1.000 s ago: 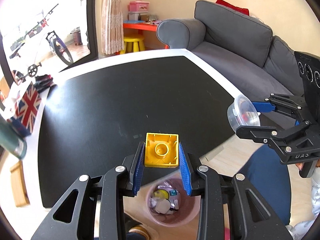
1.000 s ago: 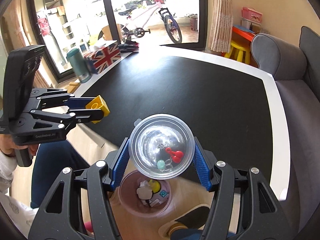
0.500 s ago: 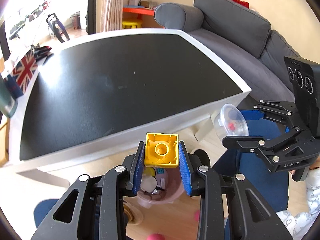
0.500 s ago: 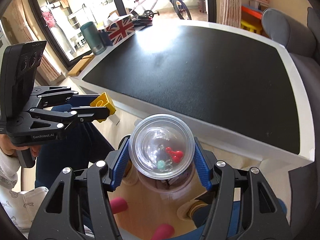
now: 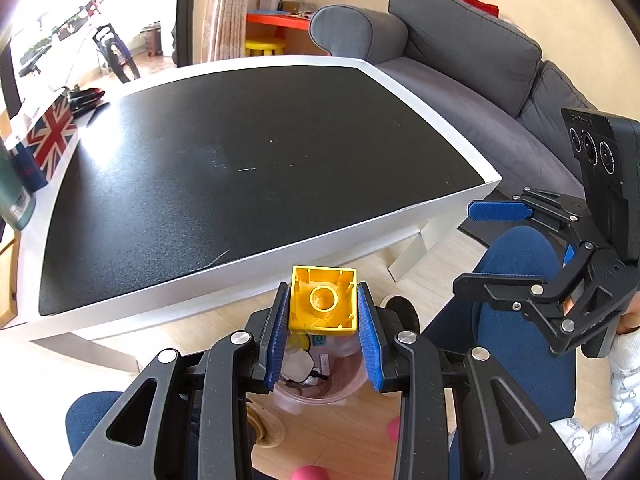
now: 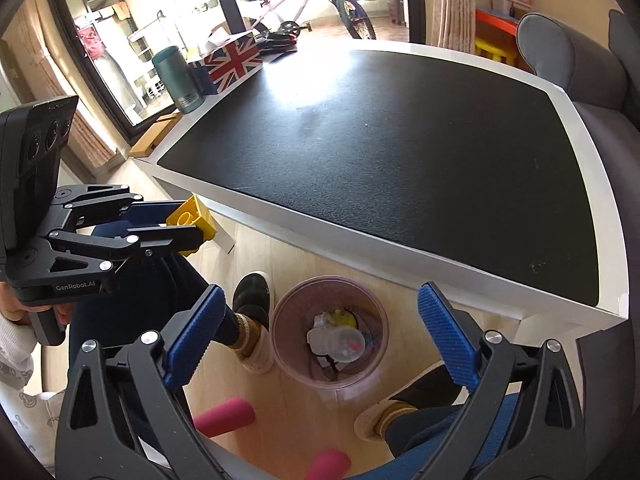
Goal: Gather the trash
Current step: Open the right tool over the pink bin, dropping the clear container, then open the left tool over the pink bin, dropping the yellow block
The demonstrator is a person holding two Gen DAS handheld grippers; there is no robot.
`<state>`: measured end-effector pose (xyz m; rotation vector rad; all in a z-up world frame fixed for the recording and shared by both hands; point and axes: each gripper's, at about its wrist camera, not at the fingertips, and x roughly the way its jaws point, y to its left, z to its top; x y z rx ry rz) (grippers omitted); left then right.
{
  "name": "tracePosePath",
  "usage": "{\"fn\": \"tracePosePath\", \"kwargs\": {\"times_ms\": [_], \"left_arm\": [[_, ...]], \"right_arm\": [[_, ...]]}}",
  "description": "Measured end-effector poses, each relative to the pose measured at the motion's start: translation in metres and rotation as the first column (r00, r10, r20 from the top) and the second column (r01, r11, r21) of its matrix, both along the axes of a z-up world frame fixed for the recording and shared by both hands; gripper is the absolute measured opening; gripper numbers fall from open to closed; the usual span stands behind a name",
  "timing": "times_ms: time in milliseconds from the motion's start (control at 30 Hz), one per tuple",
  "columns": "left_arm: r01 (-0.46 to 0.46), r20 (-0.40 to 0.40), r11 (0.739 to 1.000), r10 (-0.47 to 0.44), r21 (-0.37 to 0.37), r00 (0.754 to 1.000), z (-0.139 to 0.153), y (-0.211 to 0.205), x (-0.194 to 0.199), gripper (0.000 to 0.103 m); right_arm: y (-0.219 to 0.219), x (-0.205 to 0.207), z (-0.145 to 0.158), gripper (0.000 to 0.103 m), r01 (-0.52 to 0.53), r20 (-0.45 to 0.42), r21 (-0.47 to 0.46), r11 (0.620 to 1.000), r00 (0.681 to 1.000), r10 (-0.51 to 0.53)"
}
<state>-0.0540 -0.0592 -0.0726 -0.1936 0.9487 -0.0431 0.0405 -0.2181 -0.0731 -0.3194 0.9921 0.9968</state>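
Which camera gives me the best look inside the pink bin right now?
The right wrist view: the pink bin sits unobstructed between the open right gripper fingers, contents visible. In the left wrist view the yellow block and left gripper cover most of it.

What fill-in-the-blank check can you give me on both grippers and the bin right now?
1. The left gripper is shut on a ____ toy brick.
2. The right gripper is ____, nothing between its pads.
3. The clear plastic cup now lies inside the ____ bin on the floor.

Missing words: yellow; open; pink
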Motion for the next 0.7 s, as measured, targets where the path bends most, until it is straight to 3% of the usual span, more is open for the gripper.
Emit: {"fn": "tracePosePath", "kwargs": {"times_ms": [700], "left_arm": [[0.054,-0.026,0.998,-0.054,-0.018,0.998,-0.01,-0.011,0.012,0.032]], "right_arm": [[-0.013,0.01,0.003,0.096,0.051,-0.004,0.005,0.999,0.999,-0.051]]}}
